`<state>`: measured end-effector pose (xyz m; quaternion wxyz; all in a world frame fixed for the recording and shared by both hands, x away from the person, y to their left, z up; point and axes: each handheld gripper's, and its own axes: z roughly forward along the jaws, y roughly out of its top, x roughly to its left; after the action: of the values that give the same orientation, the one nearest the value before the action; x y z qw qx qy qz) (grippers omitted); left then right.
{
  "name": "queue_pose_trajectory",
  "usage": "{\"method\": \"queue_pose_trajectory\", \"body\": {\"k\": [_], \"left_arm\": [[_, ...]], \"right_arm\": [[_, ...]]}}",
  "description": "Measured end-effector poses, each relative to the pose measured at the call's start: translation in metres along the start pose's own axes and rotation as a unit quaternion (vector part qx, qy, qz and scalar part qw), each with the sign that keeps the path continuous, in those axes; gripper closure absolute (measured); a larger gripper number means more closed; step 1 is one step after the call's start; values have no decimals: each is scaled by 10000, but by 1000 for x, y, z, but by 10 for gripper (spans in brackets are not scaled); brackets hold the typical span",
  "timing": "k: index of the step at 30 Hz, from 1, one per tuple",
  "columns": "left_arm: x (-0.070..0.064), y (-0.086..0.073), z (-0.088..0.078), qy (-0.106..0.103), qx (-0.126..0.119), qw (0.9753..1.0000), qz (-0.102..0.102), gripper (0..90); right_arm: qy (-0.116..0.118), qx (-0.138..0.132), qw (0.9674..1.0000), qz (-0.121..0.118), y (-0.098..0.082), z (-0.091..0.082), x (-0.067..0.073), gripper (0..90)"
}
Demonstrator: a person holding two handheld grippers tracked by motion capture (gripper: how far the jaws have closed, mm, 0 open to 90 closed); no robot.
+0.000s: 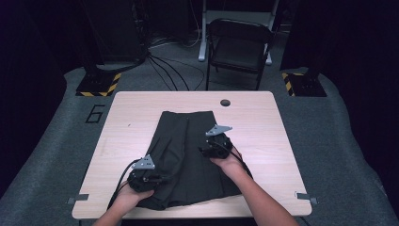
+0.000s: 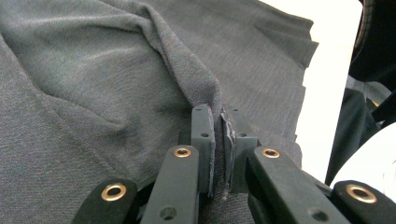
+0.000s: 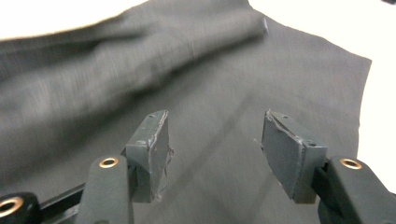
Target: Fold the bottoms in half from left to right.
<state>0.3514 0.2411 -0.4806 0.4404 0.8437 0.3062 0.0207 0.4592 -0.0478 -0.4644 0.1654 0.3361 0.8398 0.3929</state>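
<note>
We are working on a dark grey skirt (image 1: 188, 155) lying flat in the middle of the desk (image 1: 263, 122), its waistband toward the far edge and its flared hem toward us. It appears already doubled lengthwise along a ridge running down the middle, though in the dim high view we cannot be sure how many layers there are.

With the left tongs (image 2: 218, 149) we are pinching a raised pleat of the skirt's cloth: the pads are pressed together with only a thin fold of fabric between them, and the cloth is rising in a crease toward the grip. In the high view this sits at the near left corner of the hem, close to the desk's front edge.

The right tongs (image 3: 215, 154) are standing roughly half open over the right part of the skirt with nothing between the pads; the cloth beneath them is lying smooth and untouched by them.

So we are judging the job as partly done: one corner is secured, the garment is laid out and straight. The second grip on the right side is not yet made, and any further folding or lifting is what is left.
</note>
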Motion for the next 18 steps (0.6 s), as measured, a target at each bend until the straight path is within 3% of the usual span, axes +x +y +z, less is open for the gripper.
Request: {"method": "queue_pose_trajectory", "body": {"k": [1, 4, 5, 7, 8, 10, 12, 18], "left_arm": [[-1, -1, -2, 34, -60, 10000, 39, 842], [-3, -1, -4, 57, -141, 9999, 8, 845], [-2, -2, -6, 45, -202, 9998, -19, 845], [-3, -2, -6, 31, -208, 9998, -52, 845], [-1, -3, -6, 12, -198, 9998, -1, 845], [-2, -3, -6, 15, -212, 9997, -82, 845], [-3, -4, -3, 29, -195, 9998, -76, 845], [-5, -4, 3, -5, -106, 9999, -6, 845]], "right_arm": [[65, -66, 9999, 66, 19, 7, 2, 403], [123, -83, 9999, 79, 31, 14, 5, 401], [134, -53, 9999, -3, 45, 26, 8, 392], [141, -35, 9999, -49, 50, 30, 10, 392], [157, 55, 9999, 46, 58, 39, 16, 382], [122, 33, 9999, 54, 61, 43, 18, 381], [98, 88, 9999, -4, 69, 58, 24, 376], [5, 159, 9999, 58, 67, 80, 27, 371]]}}
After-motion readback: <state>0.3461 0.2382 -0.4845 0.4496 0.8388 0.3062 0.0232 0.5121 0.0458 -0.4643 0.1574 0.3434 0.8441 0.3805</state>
